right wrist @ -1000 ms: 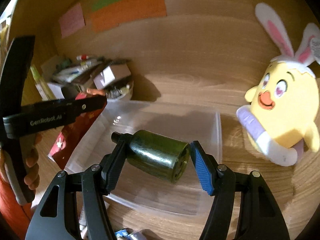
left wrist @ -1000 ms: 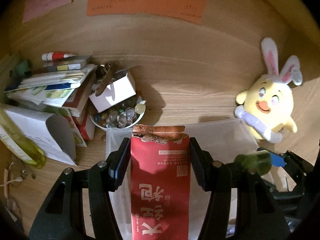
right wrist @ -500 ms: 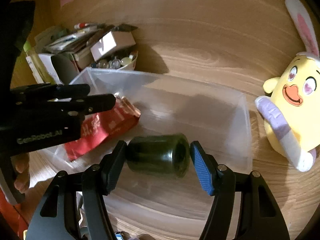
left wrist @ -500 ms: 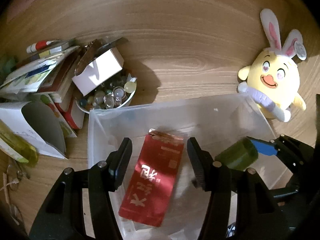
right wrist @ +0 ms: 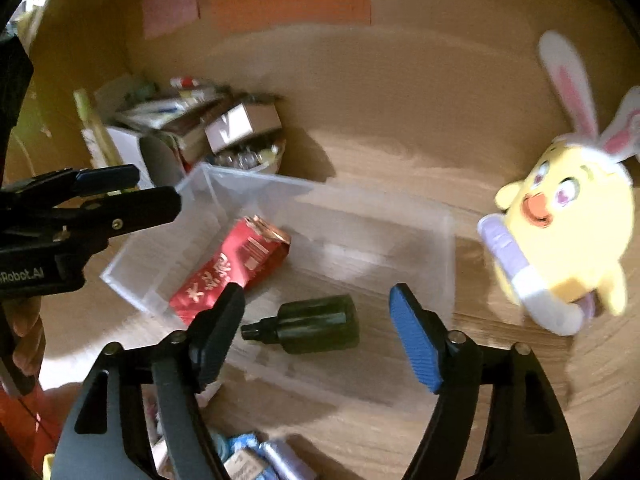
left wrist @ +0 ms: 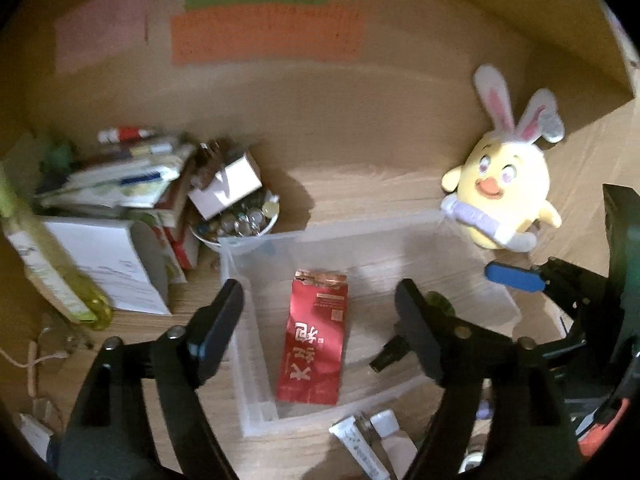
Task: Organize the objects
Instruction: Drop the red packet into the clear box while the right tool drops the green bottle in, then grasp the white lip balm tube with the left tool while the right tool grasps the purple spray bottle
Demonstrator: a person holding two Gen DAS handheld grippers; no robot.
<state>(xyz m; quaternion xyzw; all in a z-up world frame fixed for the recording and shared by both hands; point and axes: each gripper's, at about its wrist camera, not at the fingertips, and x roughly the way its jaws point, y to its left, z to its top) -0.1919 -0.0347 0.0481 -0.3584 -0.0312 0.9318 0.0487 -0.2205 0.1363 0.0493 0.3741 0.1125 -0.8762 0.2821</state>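
Now that we have let go, both the left claw (left wrist: 320, 304) and right claw (right wrist: 316, 308) gape wide; packet (left wrist: 314, 336) and bottle (right wrist: 310, 324) lie in the bin (right wrist: 448, 248), two items sorted.

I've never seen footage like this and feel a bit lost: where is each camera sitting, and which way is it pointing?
Left wrist view: rides on the left gripper, looking down past its open black fingers at the clear bin holding the red packet; the right gripper shows at right.
Right wrist view: rides on the right gripper, looking down at the green bottle in the bin; the left gripper and a hand show at left.
Both share bin, packet, bottle, plush chick.
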